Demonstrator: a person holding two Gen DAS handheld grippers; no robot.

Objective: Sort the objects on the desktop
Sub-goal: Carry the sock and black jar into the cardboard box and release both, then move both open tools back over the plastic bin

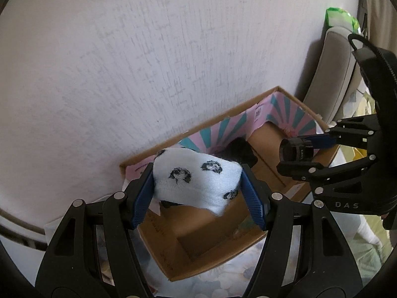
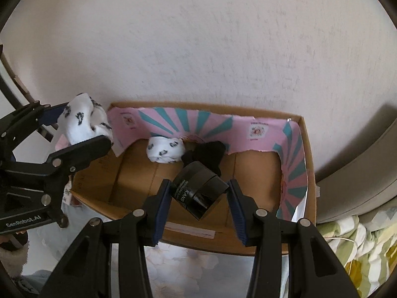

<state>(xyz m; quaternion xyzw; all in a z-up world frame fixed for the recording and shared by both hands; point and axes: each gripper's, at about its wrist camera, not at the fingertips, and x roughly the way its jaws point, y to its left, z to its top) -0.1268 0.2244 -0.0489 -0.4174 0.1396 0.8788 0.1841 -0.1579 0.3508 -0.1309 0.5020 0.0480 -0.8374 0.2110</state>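
Observation:
My left gripper (image 1: 197,188) is shut on a white sock with black spots (image 1: 196,178) and holds it over the near-left corner of an open cardboard box (image 1: 173,270). The sock (image 2: 84,121) and left gripper (image 2: 77,126) also show at the left of the right wrist view. My right gripper (image 2: 198,196) is shut on a black cosmetic jar (image 2: 201,191) and holds it above the box (image 2: 307,149). The jar (image 1: 294,150) shows in the left wrist view too, in the right gripper (image 1: 305,151). Inside the box lie a second spotted sock (image 2: 165,149) and a black cloth item (image 2: 208,155).
The box has a pink and teal striped lining (image 2: 198,121) and stands against a white textured wall (image 2: 198,49). A grey cushioned chair back (image 1: 332,74) is to the right. Yellow-green bedding (image 2: 359,243) lies at the lower right. A floral cloth (image 2: 178,263) lies under the box.

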